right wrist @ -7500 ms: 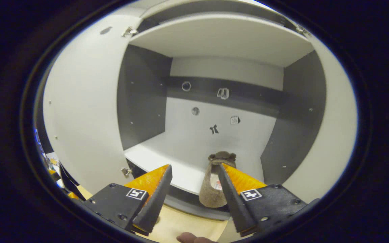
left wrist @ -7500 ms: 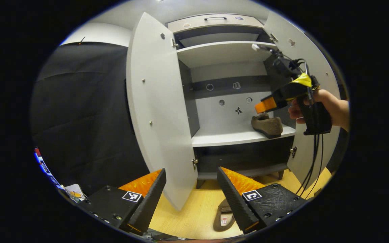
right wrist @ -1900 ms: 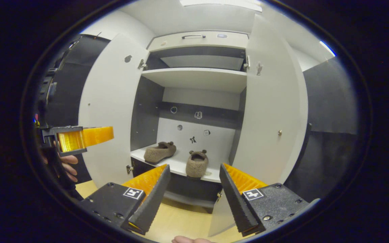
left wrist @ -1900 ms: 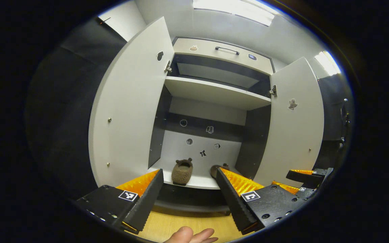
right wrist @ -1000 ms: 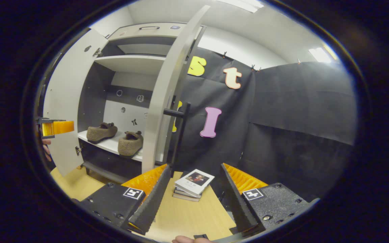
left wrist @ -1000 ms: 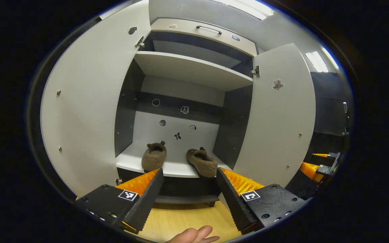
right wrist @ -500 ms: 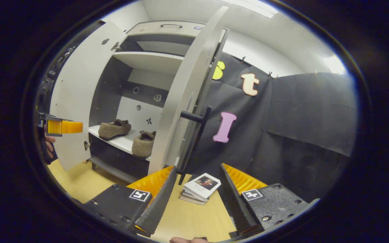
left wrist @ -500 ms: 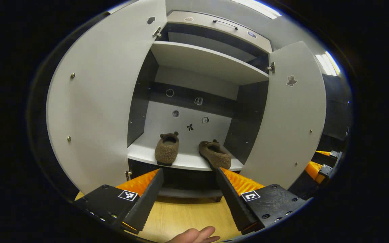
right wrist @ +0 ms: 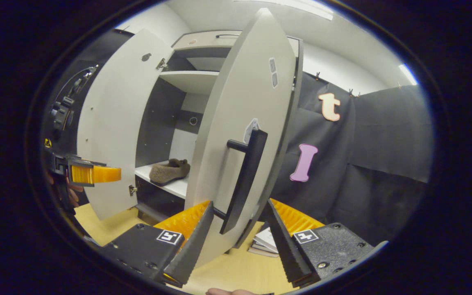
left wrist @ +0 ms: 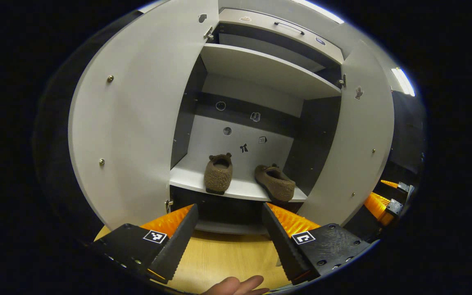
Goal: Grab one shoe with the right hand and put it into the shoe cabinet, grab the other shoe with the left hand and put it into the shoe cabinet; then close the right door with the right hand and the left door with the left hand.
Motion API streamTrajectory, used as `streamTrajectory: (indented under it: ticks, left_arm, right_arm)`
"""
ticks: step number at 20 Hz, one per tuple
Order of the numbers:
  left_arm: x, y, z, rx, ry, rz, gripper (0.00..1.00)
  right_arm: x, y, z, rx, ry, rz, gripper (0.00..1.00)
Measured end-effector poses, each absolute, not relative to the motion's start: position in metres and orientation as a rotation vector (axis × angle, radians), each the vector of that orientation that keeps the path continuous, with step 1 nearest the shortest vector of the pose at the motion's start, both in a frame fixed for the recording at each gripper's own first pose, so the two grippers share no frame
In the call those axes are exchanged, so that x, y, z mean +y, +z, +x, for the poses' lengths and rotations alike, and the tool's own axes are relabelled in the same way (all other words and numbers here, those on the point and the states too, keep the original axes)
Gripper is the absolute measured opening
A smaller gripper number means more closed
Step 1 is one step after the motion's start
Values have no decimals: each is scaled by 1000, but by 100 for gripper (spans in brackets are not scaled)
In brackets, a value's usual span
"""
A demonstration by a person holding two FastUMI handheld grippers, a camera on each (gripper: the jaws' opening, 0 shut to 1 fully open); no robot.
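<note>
While both shoes [left wrist: 218,173] [left wrist: 275,183] sit mid-frame on the cabinet shelf [left wrist: 240,189], the doors stand open.
Right gripper [right wrist: 239,229], jaws spread, faces the right door's handle [right wrist: 244,180]; left gripper [left wrist: 228,231] hangs released.

Left claw [left wrist: 228,237] and right claw [right wrist: 240,241] both agape

Bright ceiling strip light [left wrist: 402,81] – sharp focus, edges bowed

I note a stack of books [right wrist: 265,242] lying on the wooden floor [right wrist: 109,227], against the black cloth wall [right wrist: 375,164].
</note>
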State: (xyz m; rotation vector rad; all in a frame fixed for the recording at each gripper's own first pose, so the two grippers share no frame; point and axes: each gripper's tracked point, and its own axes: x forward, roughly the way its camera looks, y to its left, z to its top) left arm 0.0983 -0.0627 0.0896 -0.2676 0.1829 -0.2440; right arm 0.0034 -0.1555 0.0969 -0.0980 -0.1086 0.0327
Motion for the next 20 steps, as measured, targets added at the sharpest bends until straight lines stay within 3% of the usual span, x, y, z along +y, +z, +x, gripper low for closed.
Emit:
streamTrajectory:
  ticks: [6,11,20]
  left_arm:
    - [-31,89,87,160,-160,-205,95]
    - [-27,103,74,80,-152,-90,94]
    - [13,122,48,8,-70,-29,95]
  right_arm:
    - [-106,102,37,-109,170,-109,83]
    - [-68,95,44,-95,252,-151,88]
    - [-78,44,45,42,239,-96,88]
